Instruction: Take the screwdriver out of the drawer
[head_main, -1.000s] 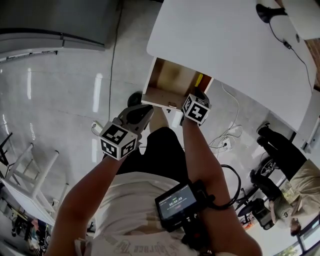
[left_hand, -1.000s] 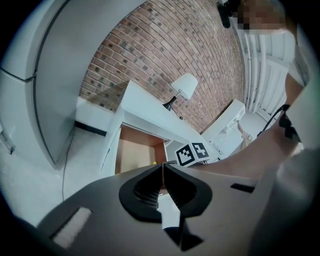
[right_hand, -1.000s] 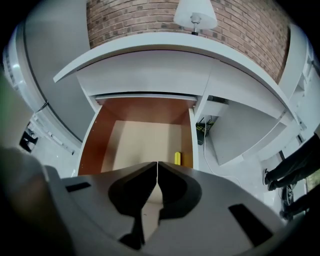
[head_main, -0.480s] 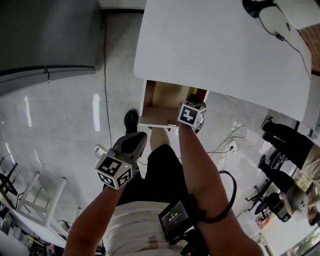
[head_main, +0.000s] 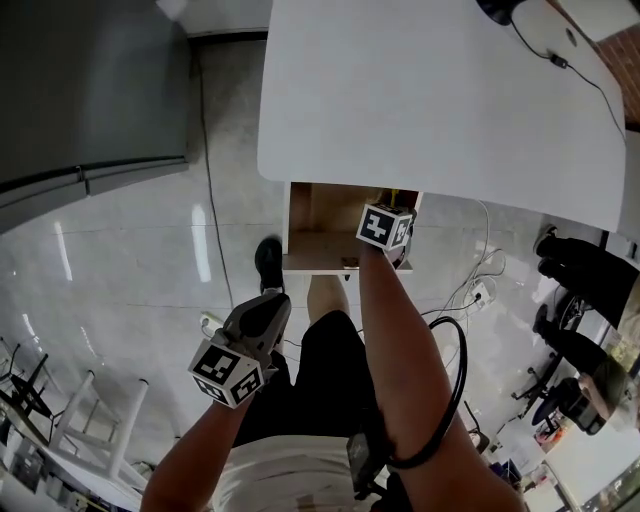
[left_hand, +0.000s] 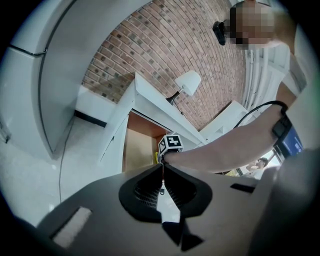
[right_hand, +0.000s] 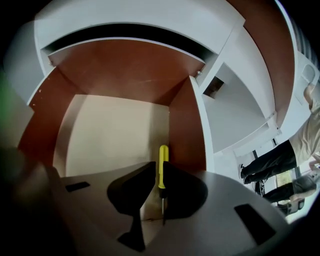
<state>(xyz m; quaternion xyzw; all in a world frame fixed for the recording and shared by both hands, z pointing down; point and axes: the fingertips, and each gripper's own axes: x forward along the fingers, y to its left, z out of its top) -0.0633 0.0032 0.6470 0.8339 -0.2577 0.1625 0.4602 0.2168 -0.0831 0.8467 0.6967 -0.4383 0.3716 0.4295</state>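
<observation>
The wooden drawer (head_main: 320, 215) stands pulled out from under the white table (head_main: 420, 90). In the right gripper view a yellow-handled screwdriver (right_hand: 163, 162) lies on the drawer floor (right_hand: 110, 135) along its right wall. My right gripper (right_hand: 159, 165) hovers over it, open by a narrow gap; the handle shows in the gap, partly under the right jaw. In the head view the right gripper (head_main: 385, 226) covers the drawer's right side and hides the screwdriver. My left gripper (head_main: 272, 305) is shut and empty, low over the floor, left of the drawer front.
A white lamp with a cable (head_main: 545, 20) sits at the table's far right. Cables and a power strip (head_main: 480, 292) lie on the floor to the right, near a bystander's legs (head_main: 580, 270). A dark cabinet (head_main: 90, 90) stands left, white furniture (head_main: 60, 430) lower left.
My right gripper has gone from the drawer's front edge to over its inside. My left gripper has drawn back from the drawer front and down. The head view has swung.
</observation>
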